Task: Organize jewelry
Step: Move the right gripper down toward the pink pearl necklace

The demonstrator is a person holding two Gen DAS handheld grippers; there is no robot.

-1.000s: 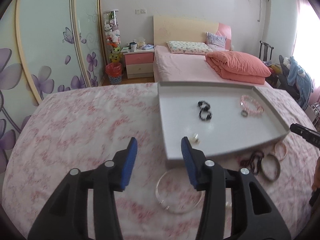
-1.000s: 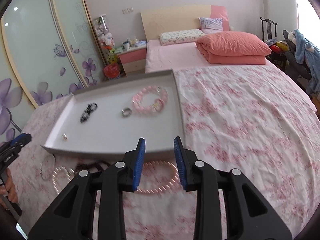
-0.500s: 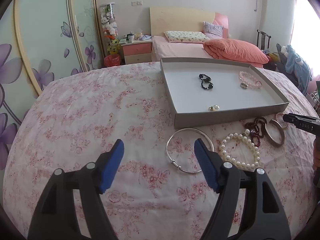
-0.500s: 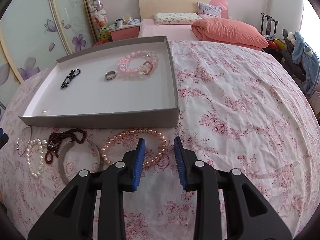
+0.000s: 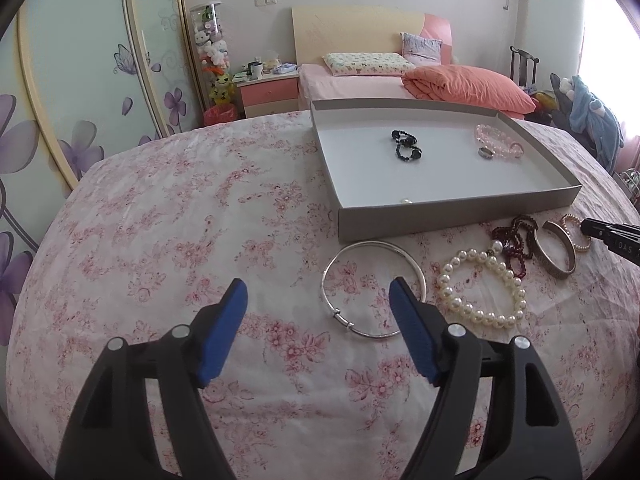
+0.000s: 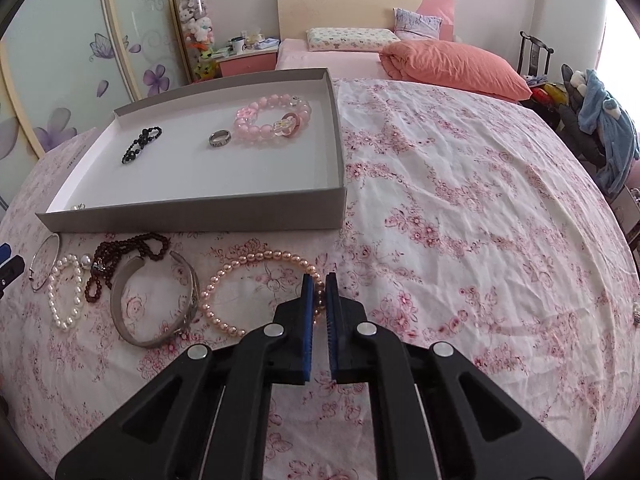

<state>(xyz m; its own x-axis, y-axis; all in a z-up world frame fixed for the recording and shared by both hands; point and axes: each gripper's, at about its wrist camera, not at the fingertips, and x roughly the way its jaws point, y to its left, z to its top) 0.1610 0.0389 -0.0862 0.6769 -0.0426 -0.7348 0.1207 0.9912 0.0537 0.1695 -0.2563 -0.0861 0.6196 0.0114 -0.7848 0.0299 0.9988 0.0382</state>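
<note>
- Since half a second ago the right gripper has clenched on the peach pearl bracelet, pinching its right side on the floral bedspread.
- That bracelet lies just before the grey tray.
- The left gripper, released wide, hangs over the silver bangle.
</note>
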